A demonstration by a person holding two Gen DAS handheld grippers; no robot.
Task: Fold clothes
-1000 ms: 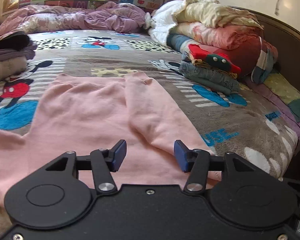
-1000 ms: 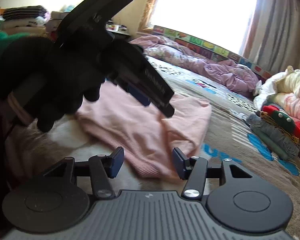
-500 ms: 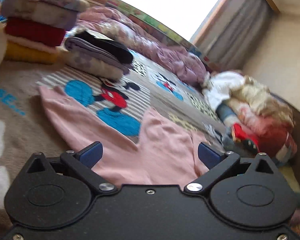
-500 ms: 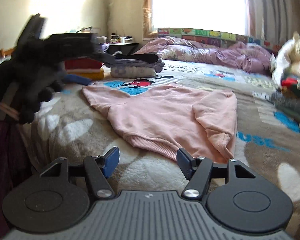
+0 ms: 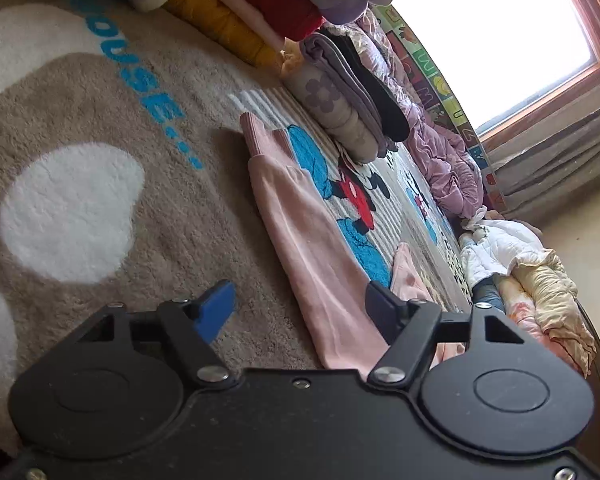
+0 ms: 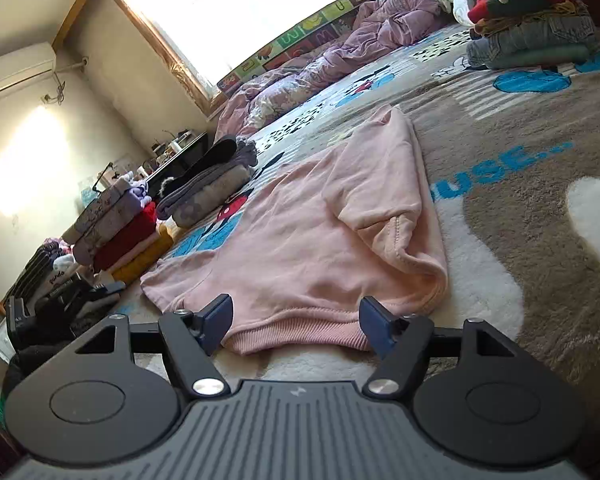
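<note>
The right gripper (image 6: 296,326) has its 2 blue-padded jaws apart, having just been opening, with nothing pressed between them; the ribbed hem of 1 pale pink fleece sweatshirt (image 6: 324,240) lies on the bed just beyond the pads. In the right wrist view the sweatshirt lies flat, hem nearest, its body running away toward the far window, its right sleeve folded over the chest and its left sleeve stretched out to the left. The left gripper (image 5: 300,308) also has its jaws apart, after closing part of the way, and nothing is clamped; in its rolled view that outstretched sleeve runs lengthwise from beside the right pad away to its ribbed cuff. The garment rests on a brown plush blanket (image 6: 540,208) with white spots, blue lettering and cartoon mouse prints. Left of the sleeve stand 2 stacks of folded clothes: a grey floral and black stack (image 6: 208,192), and a taller stack of lilac, red and mustard pieces (image 6: 120,232). At far right is 1 stack of denim topped by a red and green knit (image 6: 528,36). A crumpled purple quilt (image 6: 380,24) lies under the window (image 6: 228,4).
</note>
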